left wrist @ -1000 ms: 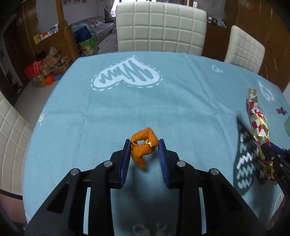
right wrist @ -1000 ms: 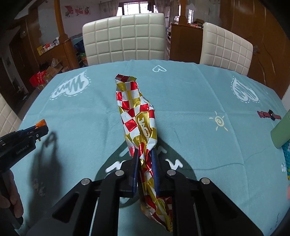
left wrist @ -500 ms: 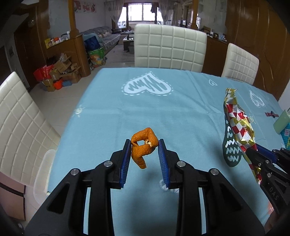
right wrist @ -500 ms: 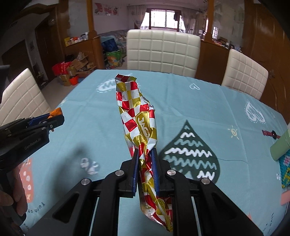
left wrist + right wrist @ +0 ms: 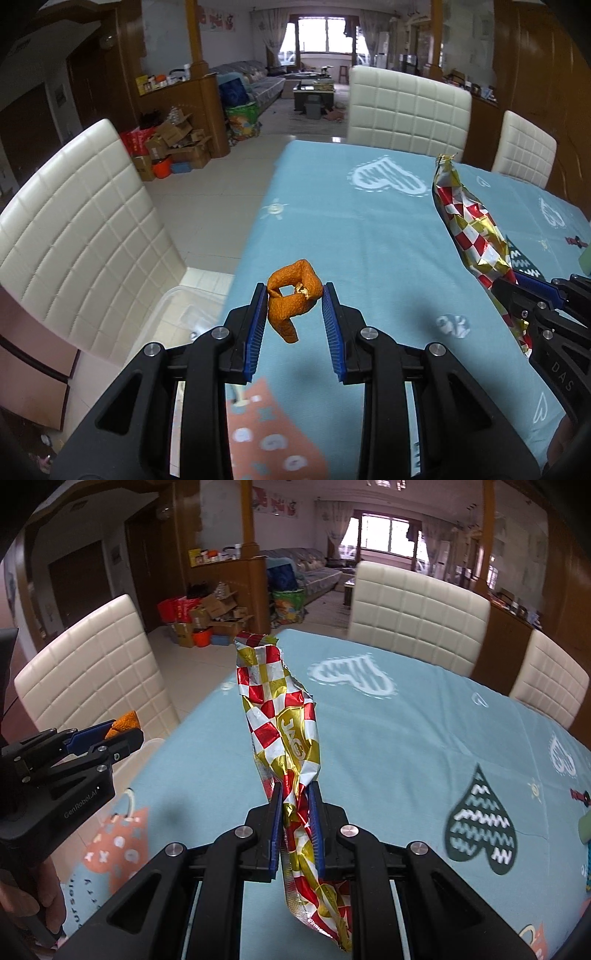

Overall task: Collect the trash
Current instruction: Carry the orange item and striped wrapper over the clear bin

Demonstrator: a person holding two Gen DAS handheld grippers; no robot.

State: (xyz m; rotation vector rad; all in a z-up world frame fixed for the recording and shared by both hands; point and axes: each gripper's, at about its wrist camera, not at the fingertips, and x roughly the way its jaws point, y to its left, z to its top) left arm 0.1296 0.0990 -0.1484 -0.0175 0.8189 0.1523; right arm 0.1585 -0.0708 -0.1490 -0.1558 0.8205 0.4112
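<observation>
My left gripper (image 5: 294, 295) is shut on a curled piece of orange peel (image 5: 291, 299), held in the air above the left edge of the blue tablecloth (image 5: 369, 236). My right gripper (image 5: 296, 794) is shut on a long red, white and gold checkered foil wrapper (image 5: 284, 716), which stands up from the blue pads and hangs down behind them. In the left wrist view the wrapper (image 5: 469, 221) and the right gripper (image 5: 517, 284) show at the right. In the right wrist view the left gripper (image 5: 123, 727) with the peel (image 5: 123, 722) shows at the left, a hand below it.
A white padded chair (image 5: 81, 236) stands at the table's left side, with a clear plastic bin (image 5: 184, 310) on the floor below the edge. Two more white chairs (image 5: 406, 110) stand at the far side. A green object (image 5: 583, 825) and a small red item (image 5: 580, 795) lie at the right.
Both grippers have drawn back and to the left over the table with their loads, rising a little. The table's left edge, the side chair and the bin have come into view.
</observation>
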